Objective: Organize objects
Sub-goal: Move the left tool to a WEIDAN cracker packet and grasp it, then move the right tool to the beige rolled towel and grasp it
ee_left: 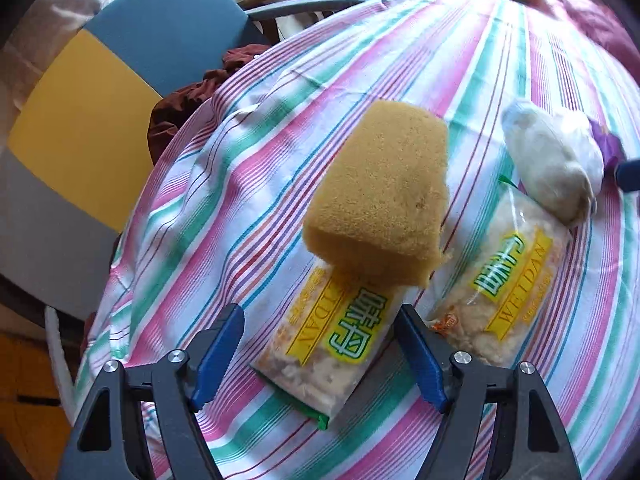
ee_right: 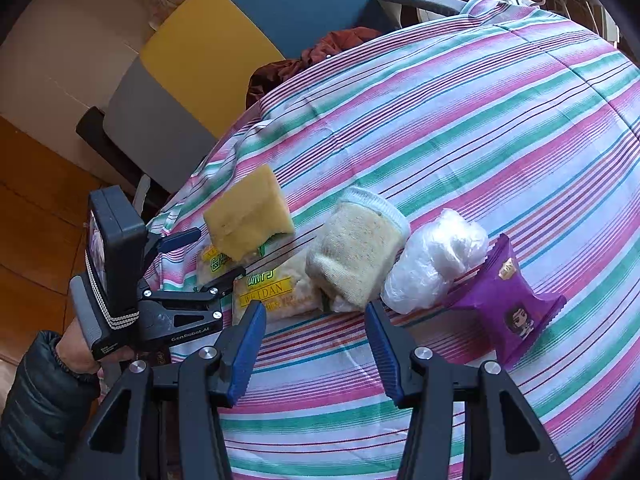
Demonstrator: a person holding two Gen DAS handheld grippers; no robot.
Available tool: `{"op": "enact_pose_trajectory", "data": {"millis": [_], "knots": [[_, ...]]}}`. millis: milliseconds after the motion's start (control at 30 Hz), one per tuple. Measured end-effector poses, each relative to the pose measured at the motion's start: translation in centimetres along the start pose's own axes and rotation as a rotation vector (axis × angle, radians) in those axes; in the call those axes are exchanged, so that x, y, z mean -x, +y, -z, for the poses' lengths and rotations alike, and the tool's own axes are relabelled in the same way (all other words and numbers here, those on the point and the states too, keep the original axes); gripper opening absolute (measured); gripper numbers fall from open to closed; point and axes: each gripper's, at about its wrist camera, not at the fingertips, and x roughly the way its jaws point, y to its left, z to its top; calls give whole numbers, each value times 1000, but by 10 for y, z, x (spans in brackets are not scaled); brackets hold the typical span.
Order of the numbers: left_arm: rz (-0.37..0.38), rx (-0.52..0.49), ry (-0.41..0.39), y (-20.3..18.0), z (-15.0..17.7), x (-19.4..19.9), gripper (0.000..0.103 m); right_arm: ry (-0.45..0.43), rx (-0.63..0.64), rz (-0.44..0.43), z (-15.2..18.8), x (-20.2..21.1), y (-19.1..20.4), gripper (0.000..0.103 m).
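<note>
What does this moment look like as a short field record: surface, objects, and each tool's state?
surface: striped cloth
sponge: yellow sponge, blurred, ahead of the left tool, over a snack packet; not gripped
snack packets: two Weldan packets side by side
other items: rolled sock, white plastic bag, purple packet, in a row
left tool: jaws open, nothing pressed between them
right tool: open, empty, hovering near the sock
background: colour-block chair
</note>
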Motion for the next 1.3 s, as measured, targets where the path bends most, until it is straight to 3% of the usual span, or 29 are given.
{"op": "enact_pose_trajectory", "data": {"millis": [33, 100, 167, 467, 767, 933, 1167, 1300], "knots": [[22, 38, -3, 4, 0, -1, 77, -1, -5, 1, 0, 0, -1, 52], [95, 120, 13, 10, 2, -1, 55, -6, -8, 3, 0, 1, -3, 52], [86, 147, 14, 7, 5, 3, 48, -24, -13, 5, -1, 5, -5, 52], [66, 280, 46, -26, 38, 33, 48, -142, -143, -6, -10, 28, -33, 52], [45, 349, 46, -94, 72, 68, 47, -211, -259, -13, -12, 42, -60, 52], [32, 373, 8, -118, 86, 79, 47, -244, -296, -20, -12, 48, -69, 52], [-11, 375, -89, -148, 118, 98, 47, -310, -280, -119, -12, 60, -66, 52], [-12, 376, -113, -149, 122, 99, 47, -300, -266, -15, -12, 57, -63, 52]]}}
